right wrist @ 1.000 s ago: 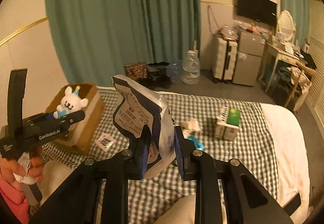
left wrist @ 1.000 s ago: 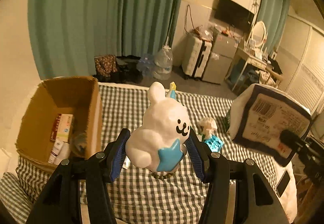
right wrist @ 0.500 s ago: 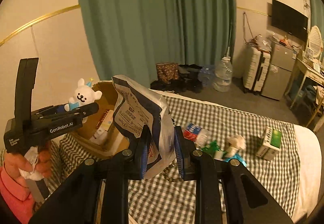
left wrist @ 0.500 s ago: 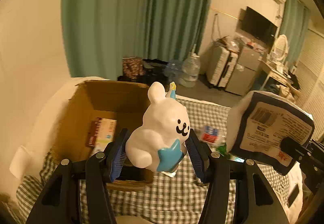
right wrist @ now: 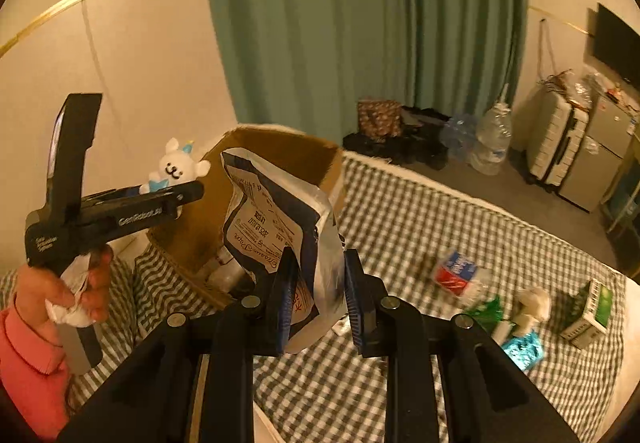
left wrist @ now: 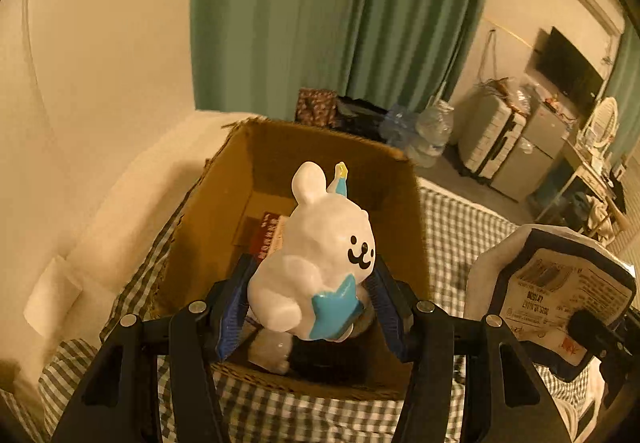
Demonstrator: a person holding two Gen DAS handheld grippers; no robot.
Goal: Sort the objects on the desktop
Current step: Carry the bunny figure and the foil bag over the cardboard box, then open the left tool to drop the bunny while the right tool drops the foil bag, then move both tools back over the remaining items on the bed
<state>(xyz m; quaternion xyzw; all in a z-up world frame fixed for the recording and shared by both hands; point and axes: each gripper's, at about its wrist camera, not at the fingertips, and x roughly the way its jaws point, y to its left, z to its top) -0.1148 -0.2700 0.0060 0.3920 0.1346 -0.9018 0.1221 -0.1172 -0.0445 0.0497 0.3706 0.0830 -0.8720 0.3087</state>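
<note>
Left gripper (left wrist: 310,313) clamped on a white rabbit figurine (left wrist: 320,263) with a blue star at its front, blue pads pressed against both flanks. Held upright above the open cardboard box (left wrist: 404,203), directly over its interior. Inside the box: a red-and-white carton (left wrist: 268,235) on the floor, plus what may be a pale bottle at the near wall, too dim to tell.

Right gripper (right wrist: 318,297) closed tight on the lower edge of a navy-and-silver printed pouch (right wrist: 276,219), held upright just beside the box's right wall. Left hand (right wrist: 66,293) in a pink sleeve gripping the other tool's handle with a crumpled white tissue.

Box resting on the green-checked bedspread (right wrist: 400,227). Well apart to the right on it: a red-and-blue packet (right wrist: 454,273), a green wrapper (right wrist: 484,309), a teal foil packet (right wrist: 522,349) and 1 green-and-white box (right wrist: 590,313).
</note>
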